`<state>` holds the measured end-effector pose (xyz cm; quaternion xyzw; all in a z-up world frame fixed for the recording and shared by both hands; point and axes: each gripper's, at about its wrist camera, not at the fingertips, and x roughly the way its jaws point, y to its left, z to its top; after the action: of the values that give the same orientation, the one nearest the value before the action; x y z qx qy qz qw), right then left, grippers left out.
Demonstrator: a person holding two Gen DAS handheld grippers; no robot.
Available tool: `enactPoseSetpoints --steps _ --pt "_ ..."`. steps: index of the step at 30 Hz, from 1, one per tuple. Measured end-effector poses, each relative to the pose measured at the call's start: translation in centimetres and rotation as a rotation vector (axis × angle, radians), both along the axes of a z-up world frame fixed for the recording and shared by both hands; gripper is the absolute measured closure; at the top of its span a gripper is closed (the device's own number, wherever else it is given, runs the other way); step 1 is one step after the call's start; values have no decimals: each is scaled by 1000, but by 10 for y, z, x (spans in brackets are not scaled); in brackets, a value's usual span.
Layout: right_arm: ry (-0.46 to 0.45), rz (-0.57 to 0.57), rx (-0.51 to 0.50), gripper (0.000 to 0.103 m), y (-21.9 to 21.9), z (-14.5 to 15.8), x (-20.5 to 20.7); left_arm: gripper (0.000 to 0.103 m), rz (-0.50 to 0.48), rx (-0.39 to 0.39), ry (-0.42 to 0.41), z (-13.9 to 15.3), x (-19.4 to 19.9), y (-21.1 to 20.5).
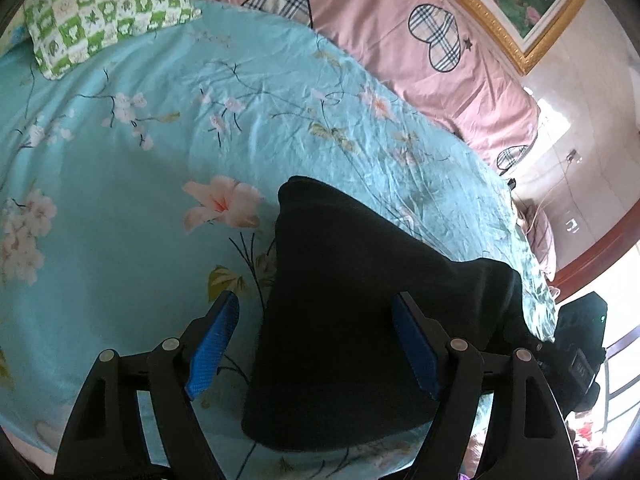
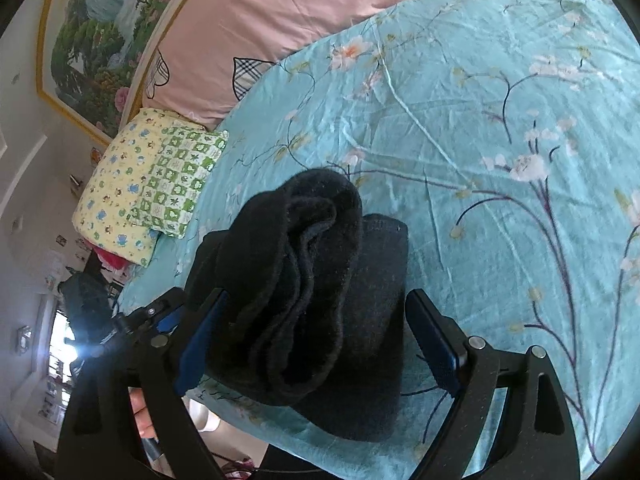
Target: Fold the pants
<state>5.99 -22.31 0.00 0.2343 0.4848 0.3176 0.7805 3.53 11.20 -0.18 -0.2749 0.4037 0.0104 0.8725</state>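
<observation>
The black pants [image 1: 344, 320] lie folded in a compact bundle on the turquoise floral bedsheet [image 1: 140, 208], near the bed's edge. In the right wrist view the pants [image 2: 320, 300] show a thick rolled fold on top of a flat layer. My left gripper [image 1: 316, 340] is open, its blue pads either side of the bundle's near end, not closed on it. My right gripper [image 2: 316, 340] is open too, its blue fingers [image 2: 434, 340] straddling the bundle from the other side. The other gripper shows at the left of the right wrist view [image 2: 160, 320].
A green checked pillow [image 1: 100, 12] and a pink quilt with plaid hearts [image 1: 400, 40] lie at the far side of the bed. A gold-framed painting [image 2: 92, 40] hangs on the wall. The bed edge [image 1: 544, 312] is close to the pants.
</observation>
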Motion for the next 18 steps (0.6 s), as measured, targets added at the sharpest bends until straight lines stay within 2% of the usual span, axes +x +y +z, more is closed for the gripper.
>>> enactPoseSetpoints --steps 3,5,7,12,14,16,18 --pt "24 12 1 25 -1 -10 0 24 -7 -18 23 -9 7 1" --pt "24 12 8 35 -6 -13 0 24 -13 -36 27 -14 10 1" --pt "28 15 21 40 -10 -14 0 23 -19 -51 35 -19 14 1" --pt "21 19 31 41 -12 -16 -1 22 -7 -67 48 -26 16 0" --pt "9 20 26 42 -11 -15 -3 26 -13 -63 48 -26 17 -2" --pt "0 24 27 43 -10 -14 -4 40 -31 -91 45 -27 19 -3" --pt "-2 28 30 45 -10 -15 -4 43 -24 -119 44 -29 20 -1"
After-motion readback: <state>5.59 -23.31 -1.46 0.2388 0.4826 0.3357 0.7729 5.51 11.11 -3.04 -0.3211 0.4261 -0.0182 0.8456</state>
